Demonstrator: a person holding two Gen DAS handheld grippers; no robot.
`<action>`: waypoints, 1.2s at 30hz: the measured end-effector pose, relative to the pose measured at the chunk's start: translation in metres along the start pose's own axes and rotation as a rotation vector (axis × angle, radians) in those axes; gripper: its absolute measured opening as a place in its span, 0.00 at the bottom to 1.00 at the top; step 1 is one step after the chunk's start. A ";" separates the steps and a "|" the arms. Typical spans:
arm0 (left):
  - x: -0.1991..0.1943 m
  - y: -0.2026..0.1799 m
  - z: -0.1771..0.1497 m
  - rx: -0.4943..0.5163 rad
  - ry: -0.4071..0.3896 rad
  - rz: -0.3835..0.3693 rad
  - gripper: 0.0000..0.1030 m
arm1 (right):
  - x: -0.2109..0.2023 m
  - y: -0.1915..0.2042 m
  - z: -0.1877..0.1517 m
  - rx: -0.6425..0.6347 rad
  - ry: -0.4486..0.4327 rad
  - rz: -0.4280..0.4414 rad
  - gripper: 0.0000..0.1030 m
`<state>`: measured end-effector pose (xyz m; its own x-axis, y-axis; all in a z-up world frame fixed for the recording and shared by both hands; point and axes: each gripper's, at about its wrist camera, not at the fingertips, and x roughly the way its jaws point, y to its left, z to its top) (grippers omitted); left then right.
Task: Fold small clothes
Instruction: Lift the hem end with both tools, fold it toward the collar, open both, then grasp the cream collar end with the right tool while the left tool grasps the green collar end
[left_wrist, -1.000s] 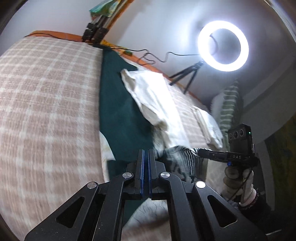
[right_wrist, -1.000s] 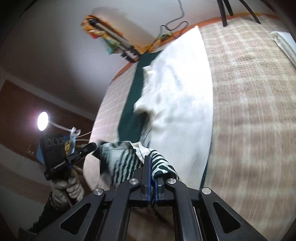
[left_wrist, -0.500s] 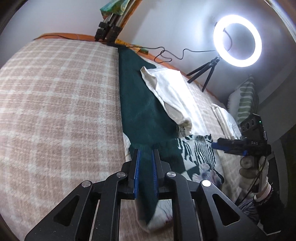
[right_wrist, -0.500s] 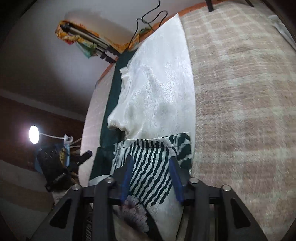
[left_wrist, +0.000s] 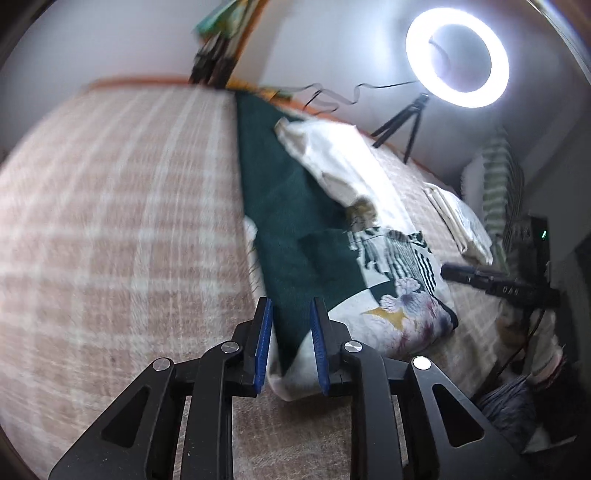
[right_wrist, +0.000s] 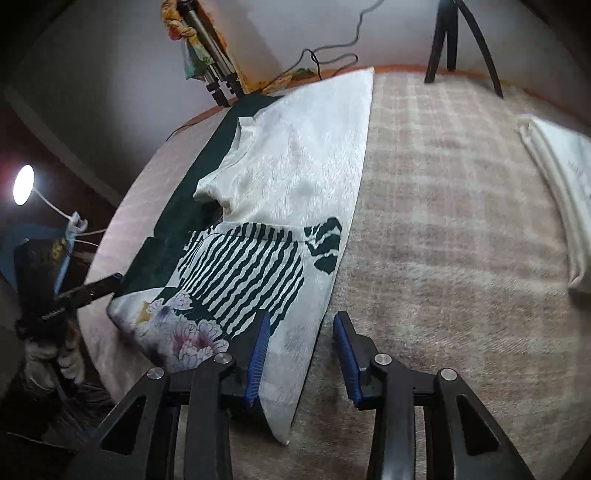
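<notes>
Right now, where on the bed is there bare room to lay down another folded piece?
Free: checked blanket between the printed garment and the folded white stack; also the blanket left of the green cloth. Crowded: the middle strip, where both lie.

Dim room; a ring light (left_wrist: 457, 61) glares white, a small lamp (right_wrist: 23, 184) glows at left; the bed (left_wrist: 110, 221) smears with motion blur, corners vignetted black

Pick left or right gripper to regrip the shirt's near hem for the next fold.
Probably the right gripper: the shirt has its pale hem corner between those closing jaws, untouched. The left gripper, jaws opening, straddles the green edge.
</notes>
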<state>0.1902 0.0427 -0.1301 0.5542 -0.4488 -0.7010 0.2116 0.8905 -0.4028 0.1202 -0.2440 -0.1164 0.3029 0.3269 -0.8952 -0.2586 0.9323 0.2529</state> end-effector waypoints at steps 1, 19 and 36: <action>-0.002 -0.008 -0.002 0.038 -0.015 0.000 0.19 | -0.005 0.009 -0.001 -0.035 -0.025 0.009 0.37; 0.023 -0.031 -0.040 0.254 -0.010 0.182 0.19 | 0.024 0.081 -0.043 -0.355 0.007 -0.018 0.32; 0.002 -0.004 0.039 0.158 -0.089 0.152 0.20 | -0.023 -0.008 0.007 -0.030 -0.063 -0.056 0.37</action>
<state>0.2218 0.0411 -0.1066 0.6568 -0.3060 -0.6892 0.2392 0.9513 -0.1944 0.1217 -0.2580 -0.0949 0.3749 0.2845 -0.8823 -0.2668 0.9446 0.1912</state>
